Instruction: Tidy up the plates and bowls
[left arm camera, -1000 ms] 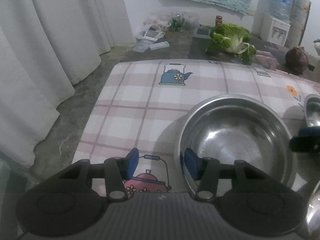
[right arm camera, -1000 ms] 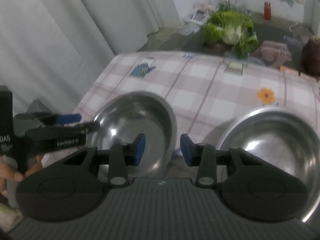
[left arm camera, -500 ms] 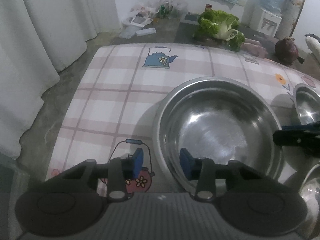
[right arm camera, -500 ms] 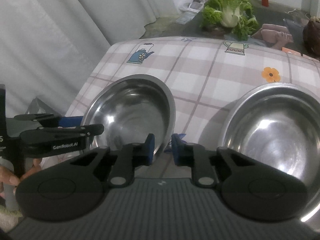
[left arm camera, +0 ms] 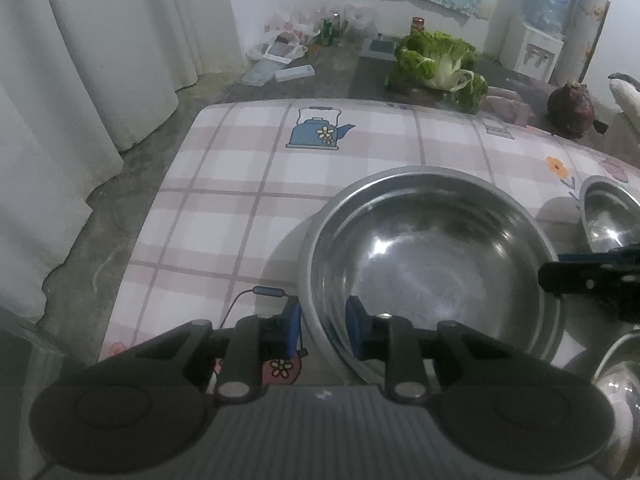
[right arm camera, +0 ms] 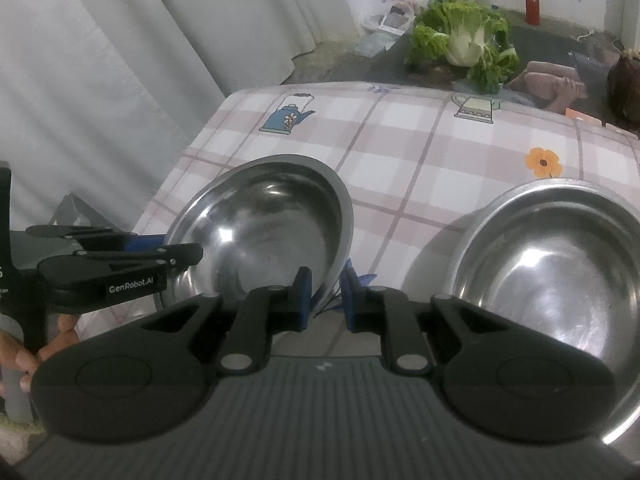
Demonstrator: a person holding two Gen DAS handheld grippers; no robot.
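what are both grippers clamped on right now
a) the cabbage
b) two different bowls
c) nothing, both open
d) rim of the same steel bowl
d: the left gripper pinches the near rim of the left-hand steel bowl, and the right gripper pinches that same bowl's opposite rim; the other steel bowl sits untouched.

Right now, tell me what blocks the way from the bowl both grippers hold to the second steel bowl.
Nothing visible does. The left gripper and right gripper each clamp the rim of the held bowl. Between it and the second bowl lies only bare checked tablecloth; the cabbage sits beyond the table.
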